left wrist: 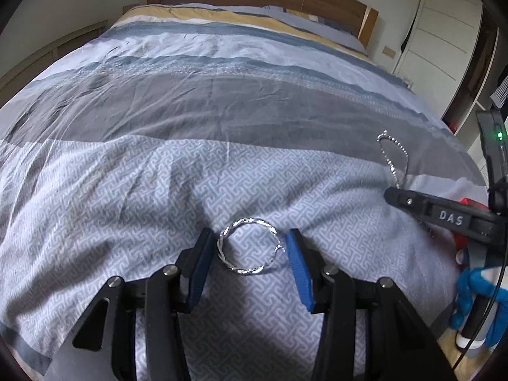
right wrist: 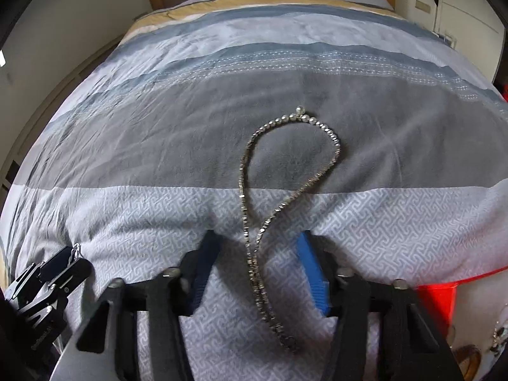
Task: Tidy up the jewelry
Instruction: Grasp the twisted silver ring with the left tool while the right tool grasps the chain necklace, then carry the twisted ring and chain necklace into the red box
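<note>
On the bed's striped duvet, the left tongs stand open around a twisted silver bangle (the left pad seems to touch its rim). The right tongs stand open over a beaded necklace, which lies between the pads, not pressed.

- Left gripper: black linkage arms, silver round screws at the joints, blue ribbed pads on the fingers.
- Right gripper: same black arms, silver screws, blue pads; white letters "DAS" on its side.
- Blue glove behind it.
</note>
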Demonstrator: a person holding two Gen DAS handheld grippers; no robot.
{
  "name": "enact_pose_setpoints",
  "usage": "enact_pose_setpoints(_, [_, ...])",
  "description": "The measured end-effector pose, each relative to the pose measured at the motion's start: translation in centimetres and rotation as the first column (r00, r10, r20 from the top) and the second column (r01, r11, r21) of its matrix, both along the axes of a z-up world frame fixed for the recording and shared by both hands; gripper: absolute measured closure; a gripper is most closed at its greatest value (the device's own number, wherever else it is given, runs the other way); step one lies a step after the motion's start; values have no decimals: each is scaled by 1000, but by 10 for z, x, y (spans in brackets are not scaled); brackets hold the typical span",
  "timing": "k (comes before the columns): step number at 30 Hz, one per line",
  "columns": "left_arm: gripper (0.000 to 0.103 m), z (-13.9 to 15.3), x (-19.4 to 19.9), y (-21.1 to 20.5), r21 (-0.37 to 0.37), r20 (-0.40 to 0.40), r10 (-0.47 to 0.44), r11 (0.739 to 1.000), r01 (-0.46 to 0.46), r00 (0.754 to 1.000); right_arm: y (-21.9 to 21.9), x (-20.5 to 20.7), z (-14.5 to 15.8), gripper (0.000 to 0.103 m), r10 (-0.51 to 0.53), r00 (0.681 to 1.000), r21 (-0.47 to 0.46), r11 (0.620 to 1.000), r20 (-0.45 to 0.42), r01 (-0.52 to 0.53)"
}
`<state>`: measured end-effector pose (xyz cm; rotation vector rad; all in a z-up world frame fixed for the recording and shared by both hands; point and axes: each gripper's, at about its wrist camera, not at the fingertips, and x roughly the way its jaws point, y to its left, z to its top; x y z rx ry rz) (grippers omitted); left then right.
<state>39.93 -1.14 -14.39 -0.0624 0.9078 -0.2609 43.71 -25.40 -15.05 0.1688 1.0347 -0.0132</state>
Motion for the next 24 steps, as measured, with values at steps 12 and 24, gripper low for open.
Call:
enact_pose_setpoints(12, [65, 21, -40, 1, 6, 40, 7, 1000, -7, 999, 28, -61, 22, 100, 113, 990, 120, 985, 83, -122])
enact_pose_setpoints(24, [65, 69, -138, 5, 19, 67, -4, 1000, 3, 998, 46, -189, 95, 100, 210, 952, 194, 948, 222, -254])
